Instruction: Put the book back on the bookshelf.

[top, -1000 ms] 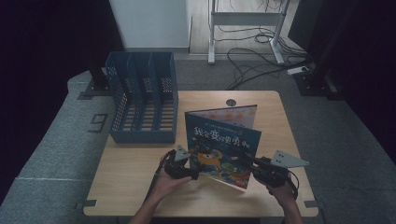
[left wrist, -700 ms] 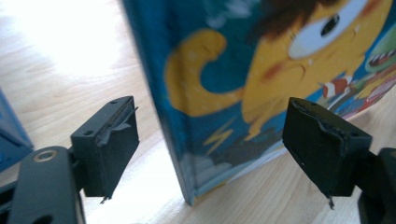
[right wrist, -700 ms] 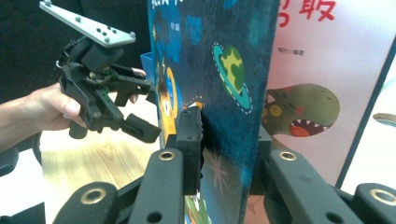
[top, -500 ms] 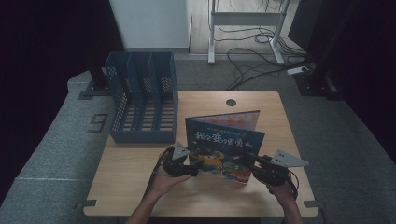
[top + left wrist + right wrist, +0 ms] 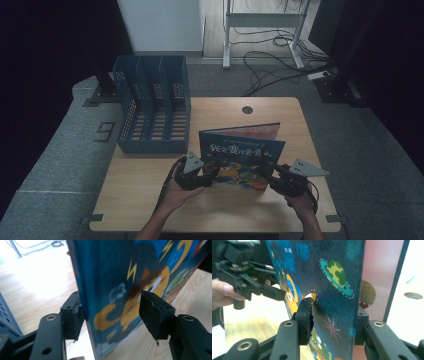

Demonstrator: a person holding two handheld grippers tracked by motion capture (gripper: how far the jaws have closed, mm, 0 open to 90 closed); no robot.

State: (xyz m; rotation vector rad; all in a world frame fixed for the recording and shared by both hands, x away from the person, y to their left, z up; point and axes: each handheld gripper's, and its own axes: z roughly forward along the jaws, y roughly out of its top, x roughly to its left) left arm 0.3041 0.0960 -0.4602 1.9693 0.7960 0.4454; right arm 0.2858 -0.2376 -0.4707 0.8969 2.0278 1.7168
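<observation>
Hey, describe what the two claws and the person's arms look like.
Both claws, left and right, are black, each topped by a grey three-cornered plate. Their jaws are blocky, with round bolt holes. A dark cable trails from each. The forearms are bare, no sleeves.

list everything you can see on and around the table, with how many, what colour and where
book: 1, dark blue cover with cartoon art, stood up on the near middle of the table, slightly open with a pink page behind
file rack: 1, blue, slotted, back left of the table
table: 1, light wood, centre, with a round hole near its far edge
frame: 1, white metal, on the floor beyond the table
cables: several, dark, on the floor behind the table
left gripper: 1, black, jaws around the book's left edge
right gripper: 1, black, jaws clamped on the book's right edge
</observation>
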